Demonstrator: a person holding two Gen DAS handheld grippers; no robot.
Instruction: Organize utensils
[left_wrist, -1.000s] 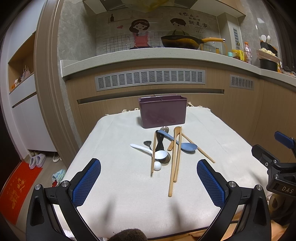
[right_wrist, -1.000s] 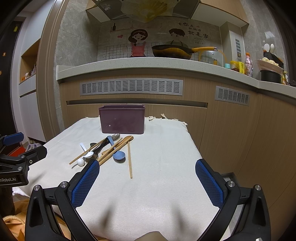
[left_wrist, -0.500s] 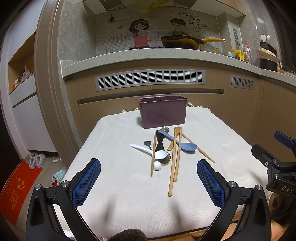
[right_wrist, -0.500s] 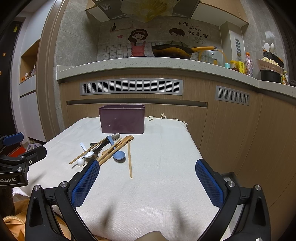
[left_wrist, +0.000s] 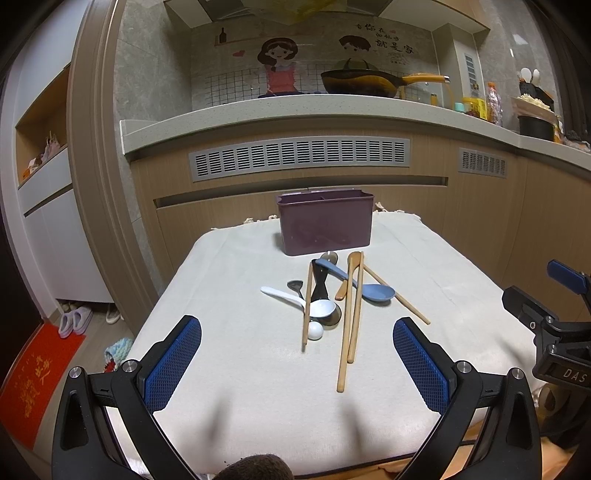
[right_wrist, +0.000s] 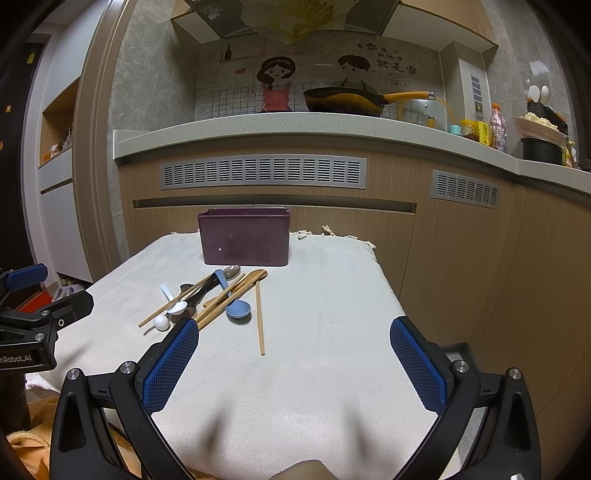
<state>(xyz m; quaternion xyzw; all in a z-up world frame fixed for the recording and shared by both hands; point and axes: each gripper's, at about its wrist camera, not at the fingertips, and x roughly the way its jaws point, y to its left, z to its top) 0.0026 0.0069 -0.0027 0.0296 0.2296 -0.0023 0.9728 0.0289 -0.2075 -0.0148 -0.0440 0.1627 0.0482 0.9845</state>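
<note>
Left wrist view shows the left gripper (left_wrist: 297, 363) and right gripper (right_wrist: 294, 367) with fingers wide apart and holding nothing, so no pick has begun; next, one must reach the utensils (left_wrist: 334, 299) piled before the purple box (left_wrist: 325, 223) on the worktop (left_wrist: 229, 295).
</note>
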